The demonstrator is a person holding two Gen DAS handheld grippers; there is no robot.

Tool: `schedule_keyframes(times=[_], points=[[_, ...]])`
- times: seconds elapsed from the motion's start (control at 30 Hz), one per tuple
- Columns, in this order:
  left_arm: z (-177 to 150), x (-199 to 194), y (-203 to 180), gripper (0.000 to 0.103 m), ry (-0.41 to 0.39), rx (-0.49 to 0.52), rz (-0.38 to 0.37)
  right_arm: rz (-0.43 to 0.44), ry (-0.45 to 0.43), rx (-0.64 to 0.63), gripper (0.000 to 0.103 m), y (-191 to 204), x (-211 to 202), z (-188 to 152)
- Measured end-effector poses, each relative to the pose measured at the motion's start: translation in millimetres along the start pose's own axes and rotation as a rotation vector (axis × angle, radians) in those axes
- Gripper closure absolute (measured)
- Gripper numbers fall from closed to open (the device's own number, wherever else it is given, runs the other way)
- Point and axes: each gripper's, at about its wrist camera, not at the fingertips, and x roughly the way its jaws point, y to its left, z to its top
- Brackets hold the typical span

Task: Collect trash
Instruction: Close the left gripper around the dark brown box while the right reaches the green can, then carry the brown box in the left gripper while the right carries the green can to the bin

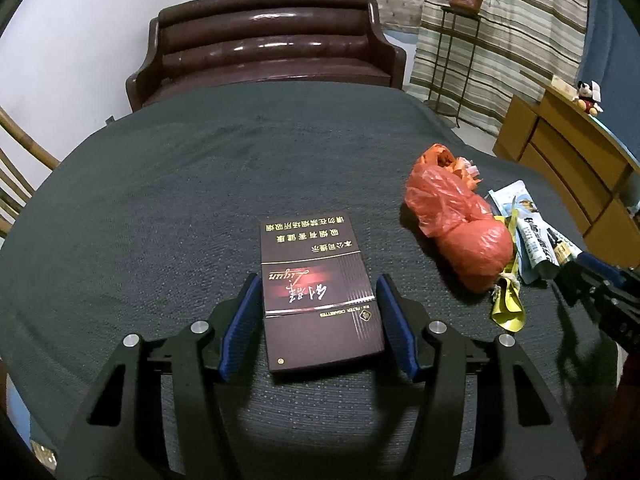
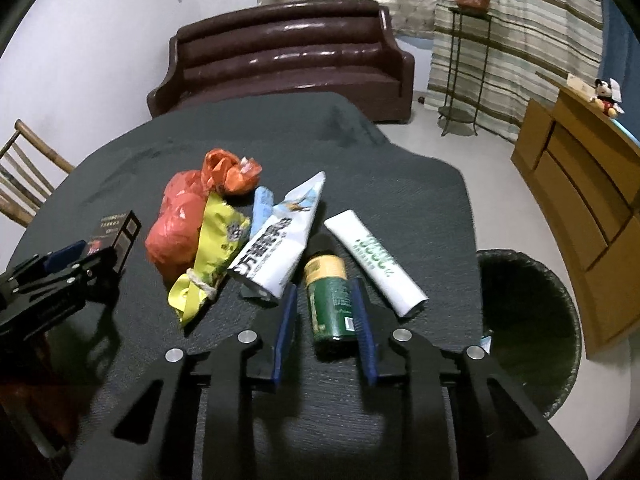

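In the left wrist view, a dark maroon cigarette pack (image 1: 316, 292) is seen lying flat on the table (image 1: 160, 184), its near half between the blue pads of the left gripper (image 1: 318, 316). The jaws are set about half open, and a narrow gap appears on either side of the pack; no contact can be confirmed. To the right, a red plastic bag (image 1: 456, 220), a yellow wrapper (image 1: 506, 304) and a blue-and-white pouch (image 1: 532, 236) are seen close together.

In the right wrist view, a green bottle with a yellow cap (image 2: 330, 300) is seen lying on the table between the pads of the right gripper (image 2: 326, 312). The jaws are drawn in narrowly; the right pad appears against the bottle, while a thin gap is seen at the left pad. A white tube (image 2: 376, 260) lies just right of it, and a dark-lined bin (image 2: 528, 320) stands beside the table.
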Motion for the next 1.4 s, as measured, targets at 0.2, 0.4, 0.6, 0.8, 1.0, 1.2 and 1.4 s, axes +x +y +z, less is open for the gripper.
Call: schedule_keyframes(times=[0.2, 0.4, 0.6, 0.8, 1.0, 1.2, 1.4], points=[[-2.3, 0.5, 1.2, 0.046, -0.004, 0.000, -0.011, -0.010, 0.015, -0.018, 0.077, 7.7, 3.9, 0.6], [-4.9, -1.6, 3.1, 0.046, -0.008, -0.005, -0.013, -0.016, 0.002, -0.018, 0.077, 10.9, -0.4, -1.4], [-5.1, -9.8, 1.0, 0.046, -0.024, -0.006, -0.012, -0.019, -0.036, -0.002, 0.078, 8.3, -13.1, -3.2], [-4.2, -19.1, -6.8, 0.046, -0.040, 0.008, -0.015, -0.002, 0.002, 0.015, 0.079, 4.1, -14.7, -7.5], [-4.7, -19.5, -6.2, 0.046, -0.040, 0.006, -0.004, 0.014, 0.038, 0.047, 0.078, 0.6, -9.3, -8.1], [-3.5, -13.8, 0.5, 0.046, -0.030, -0.007, 0.001, 0.006, 0.048, 0.038, 0.077, 3.9, 1.6, -3.8], [-3.8, -8.2, 2.6, 0.046, -0.019, -0.012, -0.001, -0.015, 0.051, 0.008, 0.078, 7.6, 6.6, -3.6]])
